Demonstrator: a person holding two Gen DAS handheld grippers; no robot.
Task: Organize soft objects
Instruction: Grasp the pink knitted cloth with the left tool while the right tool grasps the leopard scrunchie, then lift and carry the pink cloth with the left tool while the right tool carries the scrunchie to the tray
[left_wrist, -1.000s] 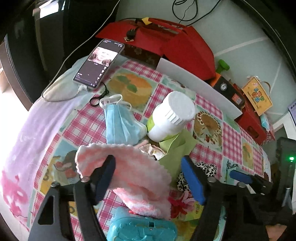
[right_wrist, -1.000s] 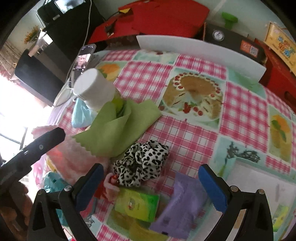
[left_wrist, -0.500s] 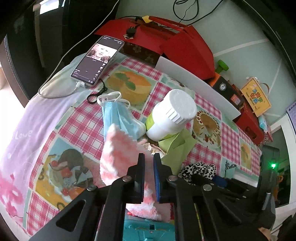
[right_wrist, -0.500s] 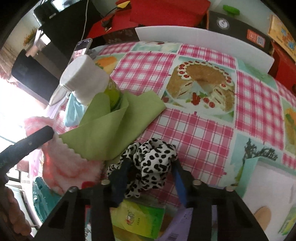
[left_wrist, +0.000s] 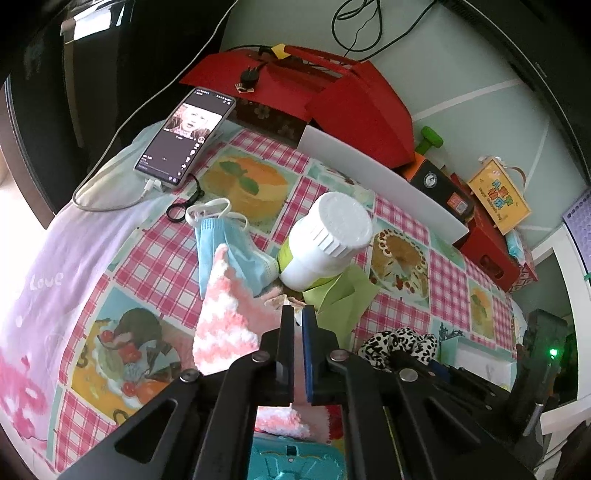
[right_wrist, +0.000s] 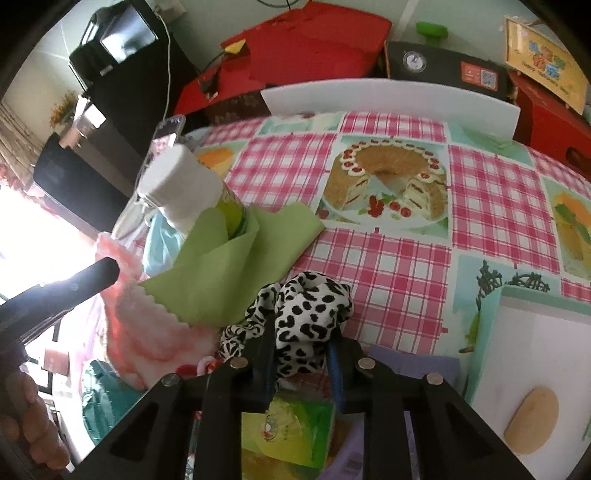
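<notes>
Pinching the pink knitted cloth (left_wrist: 225, 325) at its edge with the fully closed left claw (left_wrist: 298, 325), lifting it off the bench (left_wrist: 155, 258). Closing the right claw (right_wrist: 301, 354) around the spotted scrunchie (right_wrist: 306, 314) beside the green cloth (right_wrist: 236, 273), gathering both soft pieces together.

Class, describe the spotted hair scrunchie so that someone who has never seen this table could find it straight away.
Start at the tall white-capped plastic bottle on the pink checked tablecloth. A flat green cloth leans against it; just beyond the cloth's near edge sits the black-and-white spotted fabric scrunchie, between the closing right claw. It alone is spotted and ruffled.
</notes>
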